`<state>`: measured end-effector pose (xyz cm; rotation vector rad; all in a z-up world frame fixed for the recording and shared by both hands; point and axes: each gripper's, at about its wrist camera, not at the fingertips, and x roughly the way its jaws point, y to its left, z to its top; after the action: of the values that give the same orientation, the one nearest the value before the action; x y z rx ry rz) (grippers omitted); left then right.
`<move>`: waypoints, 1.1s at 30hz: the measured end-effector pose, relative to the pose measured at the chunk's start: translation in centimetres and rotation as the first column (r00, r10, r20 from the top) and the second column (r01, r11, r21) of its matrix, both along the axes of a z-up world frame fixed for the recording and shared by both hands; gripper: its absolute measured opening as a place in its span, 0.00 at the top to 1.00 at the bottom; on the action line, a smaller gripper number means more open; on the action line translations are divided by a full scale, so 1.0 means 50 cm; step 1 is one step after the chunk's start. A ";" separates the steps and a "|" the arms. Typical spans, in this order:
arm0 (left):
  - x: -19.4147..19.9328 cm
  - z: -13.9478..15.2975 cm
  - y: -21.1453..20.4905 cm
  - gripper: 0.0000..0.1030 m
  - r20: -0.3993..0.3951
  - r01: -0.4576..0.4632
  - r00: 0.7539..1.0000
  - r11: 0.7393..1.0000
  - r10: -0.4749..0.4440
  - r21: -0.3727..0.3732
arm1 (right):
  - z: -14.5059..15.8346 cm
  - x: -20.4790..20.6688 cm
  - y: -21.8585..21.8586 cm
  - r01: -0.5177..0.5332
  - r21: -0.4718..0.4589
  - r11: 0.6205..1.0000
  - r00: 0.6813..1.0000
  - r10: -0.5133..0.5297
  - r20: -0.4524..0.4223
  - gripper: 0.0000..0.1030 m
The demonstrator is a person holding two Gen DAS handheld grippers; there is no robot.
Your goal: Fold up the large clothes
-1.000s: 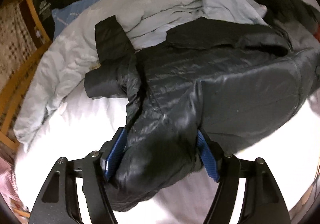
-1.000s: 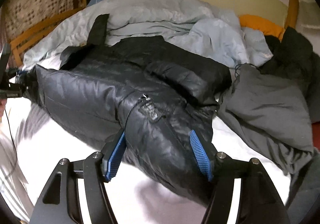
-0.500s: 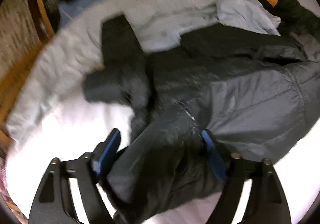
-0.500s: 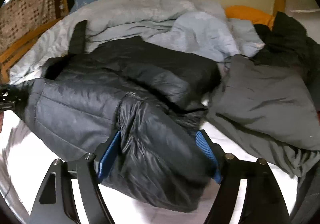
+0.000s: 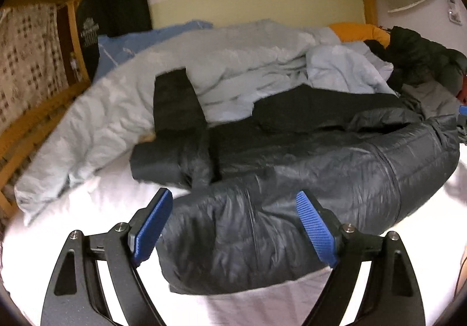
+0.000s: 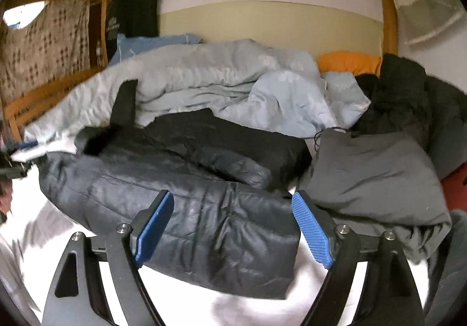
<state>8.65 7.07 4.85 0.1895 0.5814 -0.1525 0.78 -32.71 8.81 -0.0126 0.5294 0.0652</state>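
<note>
Puffer jacket (image 5: 292, 180), dark and quilted, lies across the white bed sheet (image 5: 96, 200), its upper body resting against the pale blue duvet (image 5: 233, 63) heaped behind it. I have both tongs over its near edge. My left tongs (image 5: 233, 227) stand wide, and their blue pads (image 5: 316, 228) sit either side of the folded hem without pressing it. My right tongs (image 6: 233, 227) are the same: they have just been opening, the jacket's corner is between the pads, and nothing is gripped.

I judge that a fold of the lower half up over the body has just been laid and let go. One sleeve (image 5: 175, 101) juts out, up the duvet on the jacket's far left. The next move, I think, calls for taking that sleeve and laying it across the body, then closing the sides in. The slick shell will likely slide and puff back open, so the fold may need pressing flat.

Beside the jacket on its right lies a grey garment (image 6: 376, 177). Behind the duvet's left end hangs a black bag (image 5: 90, 31) with white print, too blurred for me to read.
</note>
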 end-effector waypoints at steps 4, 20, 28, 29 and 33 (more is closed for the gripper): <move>0.034 -0.030 0.013 0.16 -0.071 -0.030 0.997 0.998 0.027 -0.048 | -0.021 0.012 -0.012 -0.041 0.102 0.994 0.997 0.047 -0.062 0.18; 0.095 -0.153 0.034 0.16 -0.289 -0.138 0.947 0.990 0.138 0.021 | -0.202 0.143 -0.046 0.012 0.181 0.983 0.937 0.052 -0.345 0.18; 0.092 -0.173 0.045 0.13 -0.339 -0.148 0.930 0.989 0.140 0.002 | -0.218 0.139 -0.009 -0.009 0.061 0.998 0.929 0.030 -0.368 0.17; 0.090 -0.176 0.047 0.13 -0.345 -0.153 0.928 0.988 0.141 -0.007 | -0.220 0.138 -0.007 -0.010 0.052 0.999 0.930 0.029 -0.368 0.17; 0.086 -0.186 0.045 0.12 -0.347 -0.150 0.928 0.989 0.140 -0.005 | -0.223 0.131 -0.001 -0.018 0.019 1.000 0.932 0.024 -0.363 0.16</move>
<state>12.95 9.32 -4.45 0.0881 0.9410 -0.0502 7.31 -32.78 -2.34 0.0089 0.9002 0.0934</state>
